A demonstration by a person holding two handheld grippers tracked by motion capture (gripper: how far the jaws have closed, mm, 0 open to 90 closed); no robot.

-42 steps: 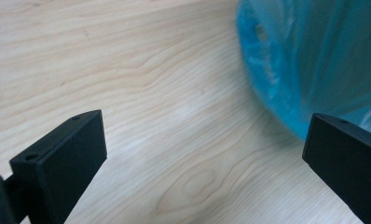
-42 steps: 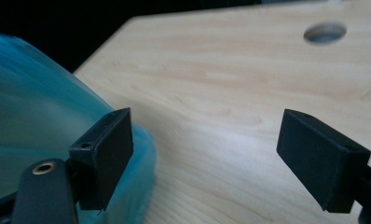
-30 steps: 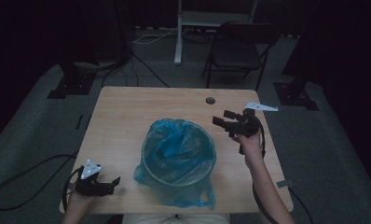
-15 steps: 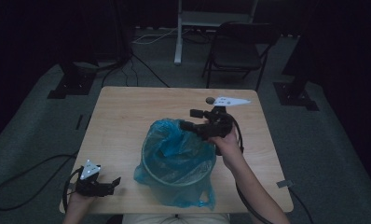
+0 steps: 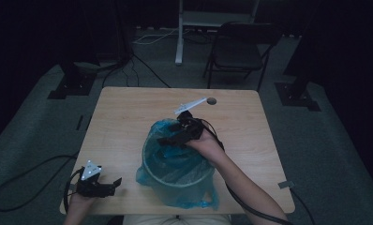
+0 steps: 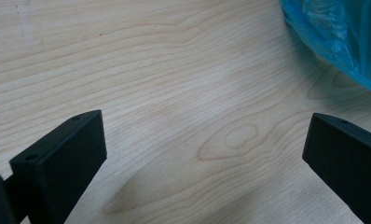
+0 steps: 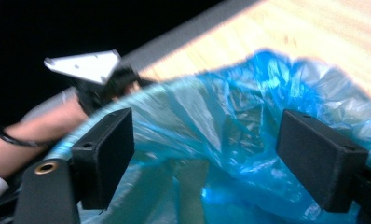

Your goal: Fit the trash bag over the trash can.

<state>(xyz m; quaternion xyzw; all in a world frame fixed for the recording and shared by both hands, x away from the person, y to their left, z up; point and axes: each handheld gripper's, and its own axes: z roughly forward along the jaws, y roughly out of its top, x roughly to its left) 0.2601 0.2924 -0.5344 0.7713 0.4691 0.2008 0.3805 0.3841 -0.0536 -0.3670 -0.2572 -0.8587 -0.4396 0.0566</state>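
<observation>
A round bin lined with a blue plastic bag [image 5: 184,176] stands at the front middle of the wooden table [image 5: 123,122]. Over the bin's far rim my right gripper [image 5: 168,140] hangs open, its jaws pointing left across the mouth. In the right gripper view the bag [image 7: 249,107] spreads just beyond the parted jaws of the right gripper [image 7: 207,154]. Low over the table's front left corner my left gripper [image 5: 110,186] rests open. In the left gripper view its jaws [image 6: 204,149] stand wide apart above bare wood, with the bag's edge [image 6: 342,37] at the top right.
A small round hole [image 5: 211,101] sits near the table's far edge. Beyond the table stand a dark folding chair [image 5: 243,51], a white post [image 5: 179,33] and black stand bases [image 5: 67,86], with cables on the grey floor.
My right gripper has swung left from over the table's right side to above the bin's far rim. The left gripper has stayed put.
</observation>
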